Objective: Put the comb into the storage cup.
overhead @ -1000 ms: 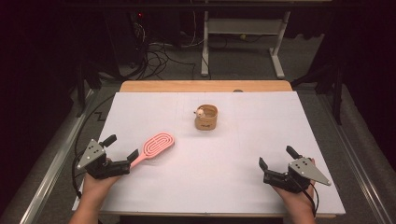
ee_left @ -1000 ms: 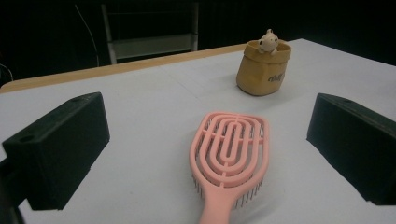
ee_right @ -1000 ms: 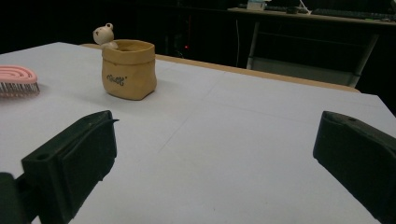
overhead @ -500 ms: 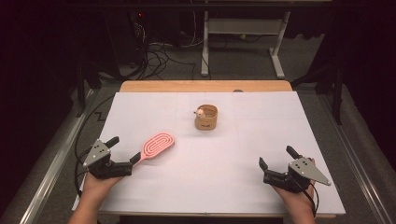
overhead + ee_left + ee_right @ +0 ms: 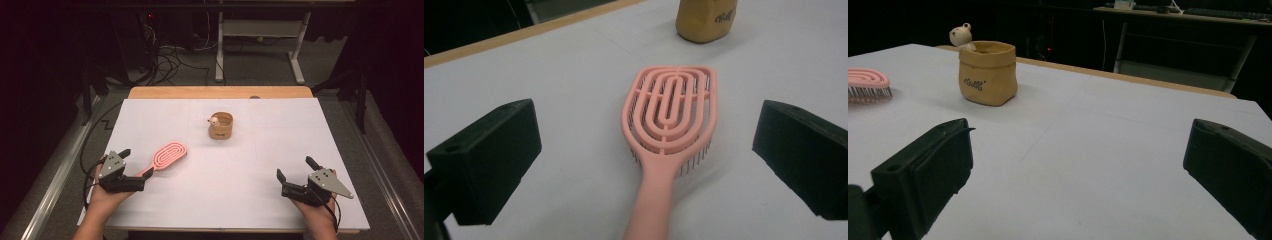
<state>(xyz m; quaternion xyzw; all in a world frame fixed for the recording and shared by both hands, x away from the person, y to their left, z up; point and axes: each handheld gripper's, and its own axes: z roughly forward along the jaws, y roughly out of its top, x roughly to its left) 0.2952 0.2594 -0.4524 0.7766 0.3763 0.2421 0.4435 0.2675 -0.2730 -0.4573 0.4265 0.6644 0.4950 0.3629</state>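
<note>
At the table's 8 o'clock: pink hairbrush [image 5: 167, 156] lies flat on the white sheet, bristles down, head toward 1 o'clock, handle end running back between the left gripper's jaws.
Left gripper [image 5: 134, 170]: jaws spread wide, one either side of the handle, neither touching it; it holds nothing.
Brush seen along the jaws: pink hairbrush [image 5: 669, 130] sits centred in the left gripper view, handle leaving at 6 o'clock, head at 12.
Step in hand (my reading): closing on the handle to lift the brush.
How to do it well: keep the jaws level with the sheet, low enough to catch the handle's thickness, close squarely across it near the neck, so the heavier head does not swing down.
Risk: a slanted squeeze may push the smooth handle sideways instead of gripping it.
Tan pouch [image 5: 221, 126]: upright near the table's centre, toward 1 o'clock from the brush, well apart, a small pale figure at its rim.
Right gripper [image 5: 295, 175]: at the table's 4 o'clock, jaws wide apart, empty, far from the brush.
</note>
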